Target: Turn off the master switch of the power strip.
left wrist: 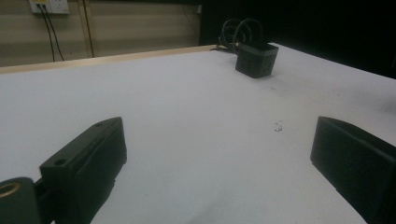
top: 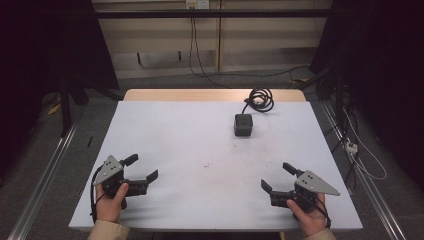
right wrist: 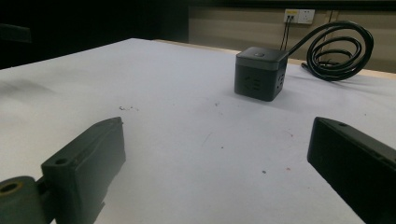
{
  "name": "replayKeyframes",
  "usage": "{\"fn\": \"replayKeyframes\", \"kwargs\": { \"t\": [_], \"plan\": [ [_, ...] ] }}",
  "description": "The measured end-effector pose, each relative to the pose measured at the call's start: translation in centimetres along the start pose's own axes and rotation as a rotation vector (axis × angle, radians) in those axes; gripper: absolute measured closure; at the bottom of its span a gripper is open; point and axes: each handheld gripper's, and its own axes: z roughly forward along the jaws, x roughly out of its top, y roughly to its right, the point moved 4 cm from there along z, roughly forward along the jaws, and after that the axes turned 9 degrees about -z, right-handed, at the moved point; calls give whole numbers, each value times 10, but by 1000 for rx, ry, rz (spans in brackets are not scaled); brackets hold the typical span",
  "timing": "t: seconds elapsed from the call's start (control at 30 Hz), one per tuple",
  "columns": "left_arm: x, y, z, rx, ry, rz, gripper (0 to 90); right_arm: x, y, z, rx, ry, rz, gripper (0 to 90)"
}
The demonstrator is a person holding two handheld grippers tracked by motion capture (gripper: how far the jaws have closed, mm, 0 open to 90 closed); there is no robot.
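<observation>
A dark cube-shaped power socket point(top: 243, 124) stands on the white table point(top: 200, 145) toward the far right, its black cable coiled point(top: 260, 99) behind it. The cube point(left wrist: 256, 59) appears far ahead in the left gripper view, and closer point(right wrist: 260, 73) in the right gripper view with the coil point(right wrist: 338, 46) beside it. My left gripper point(top: 141, 167) rests open near the front left corner, held by a hand, nothing between its jaws. My right gripper point(top: 278, 177) is open near the front right, likewise empty. Both point inward toward the table's middle.
Small dark specks point(top: 206, 165) mark the table's middle. A wooden strip point(top: 215, 95) runs along the far edge. Cables point(top: 200, 55) hang from a wall outlet behind. Metal rails point(top: 45, 170) flank the table on both sides.
</observation>
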Motion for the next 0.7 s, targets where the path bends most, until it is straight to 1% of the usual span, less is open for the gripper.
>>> {"fn": "replayKeyframes", "kwargs": {
  "t": [0.13, 0.23, 0.37, 0.47, 0.5, 0.53, 0.7],
  "plan": [
    [-1, 0, -1, -2, -5, -2, 33, 2, 0, 1, 0, 4, 1, 37],
    [0, -1, -3, 0, 1, 1, 33, 3, 0, 3, -1, 4, 0, 38],
    [-1, -1, -5, 2, 1, -1, 33, 3, -2, 8, 6, -6, -7, 38],
    [0, -2, -6, 1, 0, 8, 33, 4, -4, 14, 15, -13, -9, 39],
    [0, -2, -7, 6, 3, 6, 33, 4, -6, 17, 20, -17, -20, 39],
    [0, -3, -8, 5, 3, 12, 33, 4, -6, 17, 20, -17, -20, 39],
    [1, -4, -11, 11, 17, 0, 33, 6, -8, 24, 27, -25, -25, 39]
  ]
}}
